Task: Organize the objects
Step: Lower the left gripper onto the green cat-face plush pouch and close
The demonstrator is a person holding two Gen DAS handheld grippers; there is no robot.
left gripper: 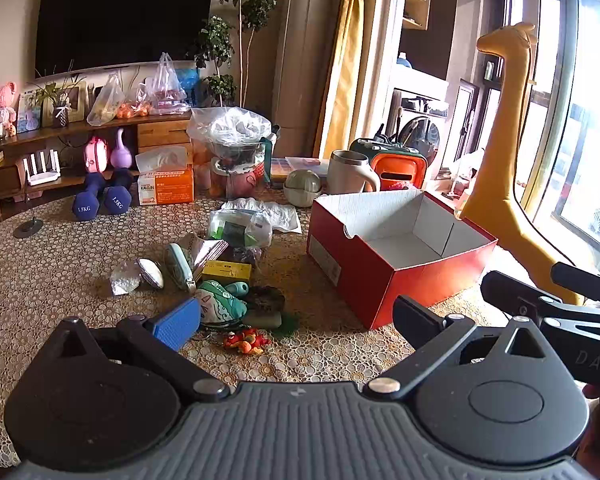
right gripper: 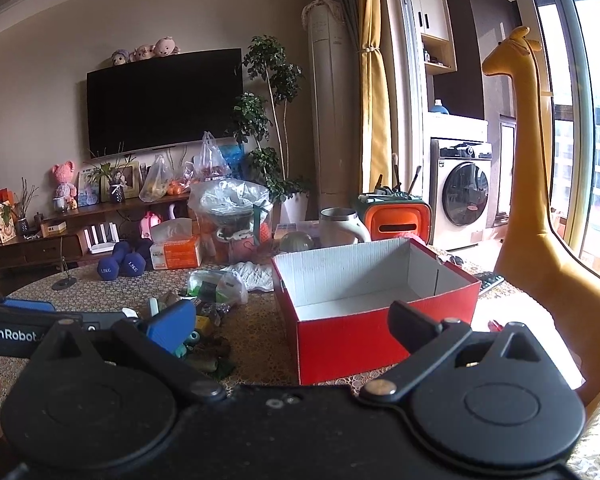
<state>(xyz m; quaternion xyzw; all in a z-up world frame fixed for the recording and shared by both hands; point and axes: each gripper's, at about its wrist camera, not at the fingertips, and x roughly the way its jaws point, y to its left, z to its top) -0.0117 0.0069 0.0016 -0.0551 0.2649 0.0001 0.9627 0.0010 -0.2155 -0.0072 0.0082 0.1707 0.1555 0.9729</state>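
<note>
**A:** Item one, left of centre in the left wrist view?

**B:** A heap of small objects (left gripper: 224,276) on the lace tablecloth (left gripper: 52,272): a white packet (left gripper: 151,273), a pale green case (left gripper: 180,266), a yellow box (left gripper: 227,271), a green cloth pouch (left gripper: 220,306), a red-and-orange trinket (left gripper: 247,342), and a clear bag (left gripper: 240,228) at the heap's far edge. All loose, none boxed.

**A:** Item two, lower centre?

**B:** Left gripper (left gripper: 296,320), jaws spread as wide as they go, nothing between them. Its blue pad sits low in frame just beside the green pouch; whether it touches I cannot tell.

**A:** Item three, right of centre?

**B:** Red cardboard box (left gripper: 380,276), lid off, white interior, empty as far as shows. Near the heap, not touching it.

**A:** Item four, far right?

**B:** Right gripper (right gripper: 292,320), likewise fully open and empty-handed; in its own view it faces the red box's near wall. A yellow giraffe figure (left gripper: 500,184) stands behind the box by the window.

**A:** Step in hand?

**B:** By my reading, the very start: nothing sorted, both tools poised over the table.

**A:** Next move requires?

**B:** Probably lowering the left gripper onto one heap item, the pouch or trinket being nearest, closing on it alone, then carrying it rightward to the box. Soft, crowded items call for a clean single pick.
</note>
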